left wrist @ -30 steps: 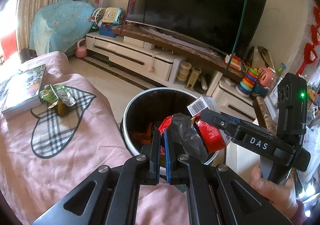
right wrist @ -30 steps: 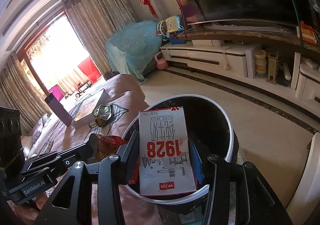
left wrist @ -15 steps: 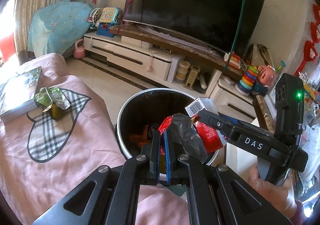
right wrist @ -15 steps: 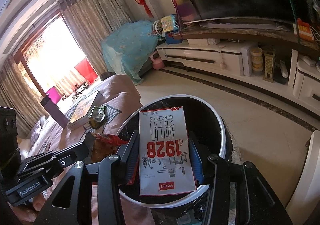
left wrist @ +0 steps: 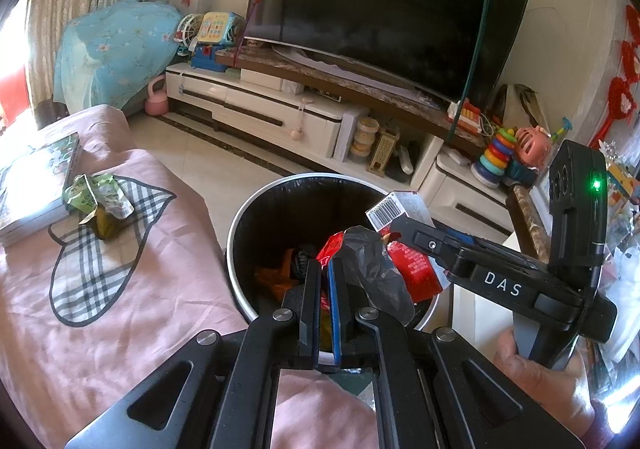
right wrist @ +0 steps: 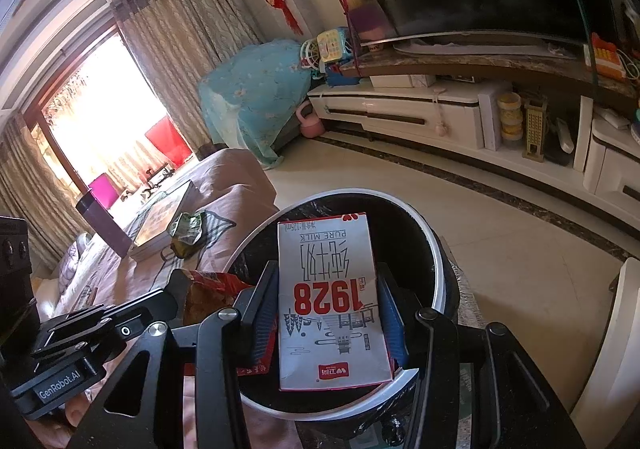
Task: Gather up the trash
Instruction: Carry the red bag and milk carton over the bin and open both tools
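A round trash bin [left wrist: 240, 245] with a black liner stands beside the pink sofa; it also shows in the right wrist view [right wrist: 434, 249]. My left gripper [left wrist: 325, 269] is shut on a crumpled red and silver snack wrapper [left wrist: 372, 269] over the bin's near rim. My right gripper [right wrist: 328, 285] is shut on a white and red milk carton [right wrist: 332, 301], held over the bin's opening; the carton also shows in the left wrist view [left wrist: 394, 205]. Orange trash [left wrist: 280, 277] lies inside the bin. A crumpled green wrapper [left wrist: 100, 197] lies on the sofa.
A pink sofa cover [left wrist: 120, 289] with a plaid heart fills the left. A book [left wrist: 36, 185] lies on it by the green wrapper. A white TV cabinet [left wrist: 280, 121] with a TV [left wrist: 380, 9] and toys [left wrist: 508, 153] stands across the tiled floor.
Both grippers have drifted slightly over the bin, holding their items. The sofa and green wrapper have shifted a little left in the left wrist view.
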The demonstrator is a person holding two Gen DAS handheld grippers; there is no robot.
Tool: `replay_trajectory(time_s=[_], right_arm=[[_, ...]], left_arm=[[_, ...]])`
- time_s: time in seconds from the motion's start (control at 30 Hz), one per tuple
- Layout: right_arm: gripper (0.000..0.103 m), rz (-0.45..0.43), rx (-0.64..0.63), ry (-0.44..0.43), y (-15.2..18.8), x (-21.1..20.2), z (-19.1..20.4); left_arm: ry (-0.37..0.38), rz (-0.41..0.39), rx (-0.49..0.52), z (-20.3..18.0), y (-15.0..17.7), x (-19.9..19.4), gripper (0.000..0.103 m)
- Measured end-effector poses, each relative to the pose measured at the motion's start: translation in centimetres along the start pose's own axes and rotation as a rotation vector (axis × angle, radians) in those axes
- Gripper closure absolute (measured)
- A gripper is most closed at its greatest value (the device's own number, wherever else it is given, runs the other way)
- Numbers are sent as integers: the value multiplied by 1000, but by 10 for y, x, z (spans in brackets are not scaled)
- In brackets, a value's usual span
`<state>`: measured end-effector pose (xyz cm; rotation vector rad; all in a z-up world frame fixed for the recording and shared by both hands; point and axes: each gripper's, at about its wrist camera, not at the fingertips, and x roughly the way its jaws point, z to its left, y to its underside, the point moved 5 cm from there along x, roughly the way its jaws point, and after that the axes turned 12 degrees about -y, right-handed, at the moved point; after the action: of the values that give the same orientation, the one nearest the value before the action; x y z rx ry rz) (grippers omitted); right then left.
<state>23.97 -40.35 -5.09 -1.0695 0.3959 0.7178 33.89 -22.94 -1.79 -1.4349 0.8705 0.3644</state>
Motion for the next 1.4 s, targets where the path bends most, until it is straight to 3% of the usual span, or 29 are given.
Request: replay_trajectory(time_s=[1.23, 1.33, 1.4], right_arm=[[56, 13, 12, 11, 1, 5, -9], [53, 13, 14, 9, 0, 5, -10], [48, 15, 21, 9, -1, 4, -11]], left_arm=[[-3, 21, 3, 1, -4, 9, 100], [1, 28, -6, 3, -3, 8, 91], [-19, 18, -21, 8, -3, 4, 65]])
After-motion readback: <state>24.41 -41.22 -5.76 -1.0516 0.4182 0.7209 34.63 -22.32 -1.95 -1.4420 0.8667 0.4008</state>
